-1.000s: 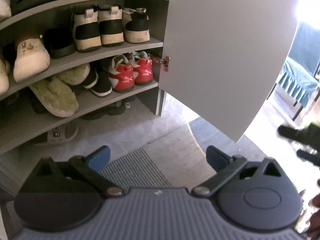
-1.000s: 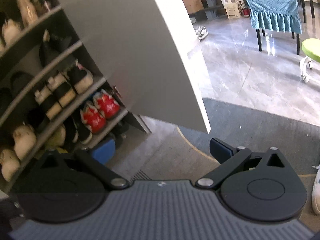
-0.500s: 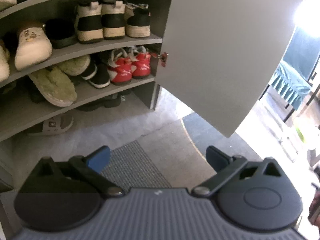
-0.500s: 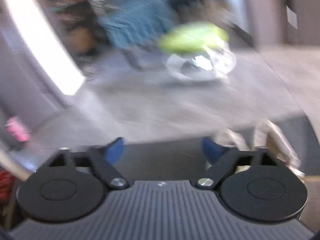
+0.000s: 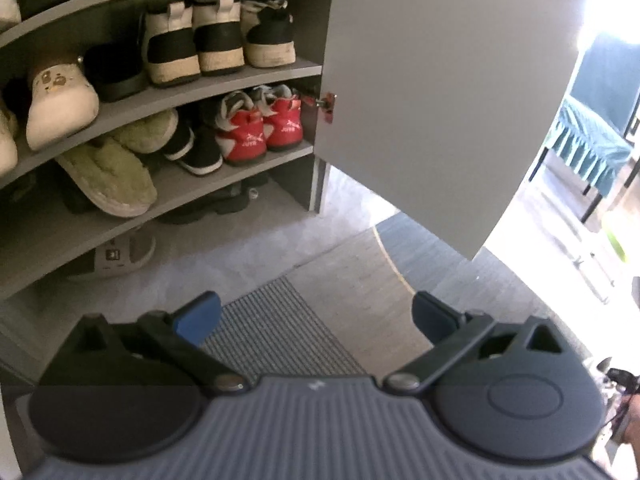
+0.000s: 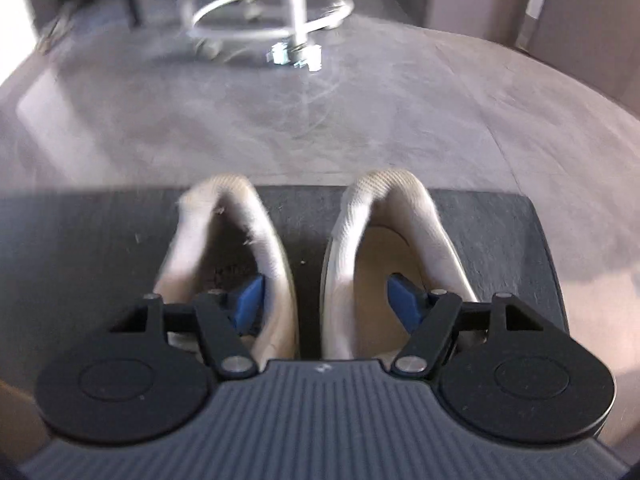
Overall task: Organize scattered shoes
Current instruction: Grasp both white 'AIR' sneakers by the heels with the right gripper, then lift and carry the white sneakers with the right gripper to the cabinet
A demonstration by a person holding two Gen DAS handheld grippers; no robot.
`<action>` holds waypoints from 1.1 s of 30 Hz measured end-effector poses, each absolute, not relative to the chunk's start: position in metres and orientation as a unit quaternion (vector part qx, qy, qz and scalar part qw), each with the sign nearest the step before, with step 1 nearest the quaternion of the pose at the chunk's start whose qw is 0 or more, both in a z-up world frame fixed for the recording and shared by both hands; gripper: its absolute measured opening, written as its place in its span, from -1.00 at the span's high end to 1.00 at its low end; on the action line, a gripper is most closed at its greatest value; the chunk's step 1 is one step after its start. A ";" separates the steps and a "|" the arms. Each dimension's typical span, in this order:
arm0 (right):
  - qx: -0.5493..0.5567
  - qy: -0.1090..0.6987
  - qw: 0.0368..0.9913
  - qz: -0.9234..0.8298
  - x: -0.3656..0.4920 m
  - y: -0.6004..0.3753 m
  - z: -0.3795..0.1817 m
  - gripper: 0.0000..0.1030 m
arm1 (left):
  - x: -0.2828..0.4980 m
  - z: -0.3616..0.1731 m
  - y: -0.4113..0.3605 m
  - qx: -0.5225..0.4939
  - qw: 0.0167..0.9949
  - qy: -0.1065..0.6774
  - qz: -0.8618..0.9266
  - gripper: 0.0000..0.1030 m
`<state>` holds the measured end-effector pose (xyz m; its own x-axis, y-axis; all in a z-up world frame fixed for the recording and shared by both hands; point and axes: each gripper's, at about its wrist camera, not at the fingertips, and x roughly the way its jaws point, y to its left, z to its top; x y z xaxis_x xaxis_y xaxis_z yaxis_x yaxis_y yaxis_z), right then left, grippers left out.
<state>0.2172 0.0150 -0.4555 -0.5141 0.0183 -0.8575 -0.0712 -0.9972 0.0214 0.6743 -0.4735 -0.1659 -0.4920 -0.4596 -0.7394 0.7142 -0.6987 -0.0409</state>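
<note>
Nearest to us in the right wrist view, the right gripper reaches down into a pair of pale shoes standing side by side on a dark mat: one blue finger sits inside the left shoe and the other inside the right shoe, so the two inner walls lie between the jaws, which are closing; we cannot tell whether the pads press on those walls yet, since the gripper body cuts off the shoes' near ends at 6 o'clock. Beyond the mat the grey floor is smeared with blur, and at 12 o'clock only the white ring base of a stool shows, its green seat cropped by the top edge. In the left wrist view, the left gripper hangs with its fingers spread wide and nothing between them, over a ribbed mat. Farther off, at 10 o'clock, stands the rack, its shelves curved by the lens and cut off at the left. We make out red sneakers, green slippers and black-and-white high-tops; the shoes on the floor under the lowest shelf are too dark to identify. The open door fills 1 o'clock and hides the rack's right side. At 3 o'clock glare washes out the room, leaving only a teal chair cover.
</note>
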 end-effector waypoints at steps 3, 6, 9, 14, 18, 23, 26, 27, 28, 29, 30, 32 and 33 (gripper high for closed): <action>-0.504 0.006 0.017 0.863 0.210 0.008 -0.467 0.10 | 0.674 -0.177 -0.471 0.383 0.349 0.169 -0.839 -1.00; -0.484 -0.005 0.003 0.875 0.216 0.002 -0.470 0.33 | 0.673 -0.180 -0.469 0.383 0.356 0.164 -0.836 -1.00; -0.455 -0.024 -0.015 0.890 0.233 -0.002 -0.464 0.35 | 0.670 -0.169 -0.470 0.356 0.338 0.178 -0.853 -1.00; -0.388 -0.030 -0.078 0.918 0.283 -0.021 -0.442 0.38 | 0.660 -0.149 -0.462 0.314 0.307 0.175 -0.881 -1.00; -0.355 -0.003 -0.147 0.923 0.324 -0.043 -0.419 0.38 | 0.653 -0.145 -0.452 0.300 0.284 0.169 -0.895 -1.00; -0.317 -0.050 -0.258 0.911 0.379 -0.094 -0.392 0.38 | 0.651 -0.145 -0.455 0.301 0.283 0.193 -0.890 -1.00; -0.307 -0.090 -0.325 0.890 0.405 -0.132 -0.381 0.38 | 0.656 -0.138 -0.465 0.297 0.292 0.215 -0.883 -1.00; -0.302 -0.101 -0.351 0.881 0.416 -0.147 -0.377 0.38 | 0.658 -0.136 -0.468 0.295 0.294 0.222 -0.882 -1.00; -0.299 -0.102 -0.369 0.874 0.424 -0.158 -0.373 0.39 | 0.661 -0.131 -0.472 0.290 0.293 0.235 -0.880 -1.00; -0.296 -0.103 -0.386 0.867 0.432 -0.169 -0.369 0.39 | 0.665 -0.127 -0.475 0.285 0.291 0.247 -0.879 -1.00; -0.293 -0.105 -0.403 0.861 0.440 -0.180 -0.365 0.39 | 0.669 -0.123 -0.478 0.281 0.290 0.252 -0.879 -1.00; -0.290 -0.104 -0.441 0.843 0.459 -0.208 -0.354 0.39 | 0.680 -0.111 -0.483 0.261 0.292 0.262 -0.882 -1.00; -0.287 -0.103 -0.459 0.835 0.467 -0.223 -0.349 0.40 | 0.684 -0.107 -0.483 0.255 0.296 0.259 -0.883 -1.00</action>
<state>0.4675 -0.2234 -0.3487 -0.4143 -0.7070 -0.5732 0.8253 -0.5573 0.0909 0.6838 -0.4830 -0.1073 -0.6950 -0.3900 -0.6041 0.6547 -0.6906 -0.3074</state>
